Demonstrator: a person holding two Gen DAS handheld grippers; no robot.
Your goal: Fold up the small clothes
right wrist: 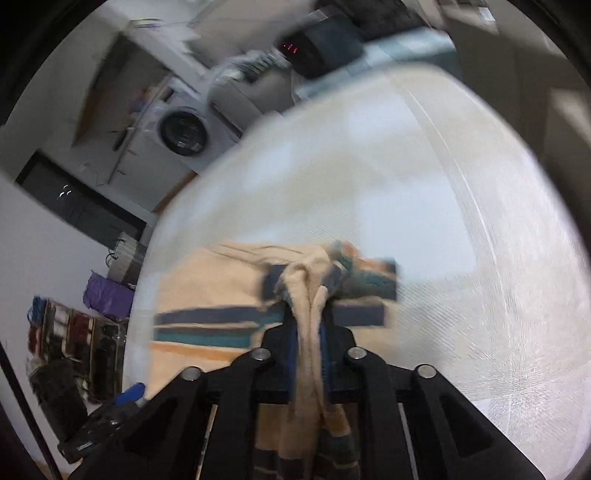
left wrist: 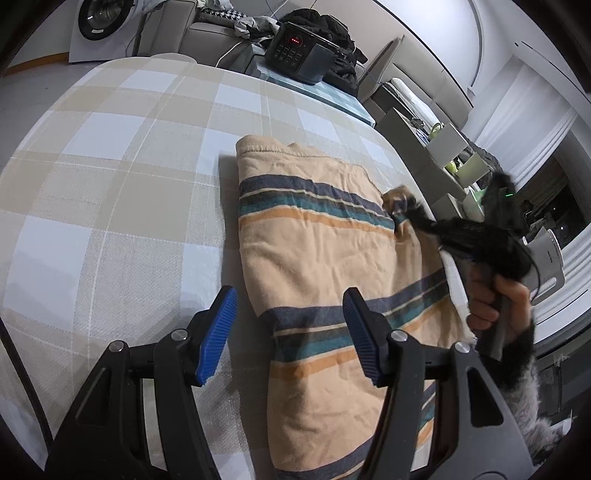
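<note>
A tan garment [left wrist: 317, 258] with navy, teal and orange stripes lies partly folded on the checked tablecloth [left wrist: 110, 177]. My left gripper [left wrist: 288, 332] is open and empty, its blue-padded fingers [left wrist: 218, 332] hovering over the garment's near left edge. My right gripper [left wrist: 406, 210] shows at the right of the left wrist view, blurred, pinching a bunched corner of the garment. In the right wrist view my right gripper [right wrist: 306, 306] is shut on that bunched tan cloth [right wrist: 306, 332], with the garment [right wrist: 207, 288] spread beyond it.
A black appliance with a red display [left wrist: 299, 51] stands on a teal-topped surface past the table's far edge. A washing machine [left wrist: 103, 26] and a sofa are further back. Shelves with boxes [left wrist: 450, 155] are to the right.
</note>
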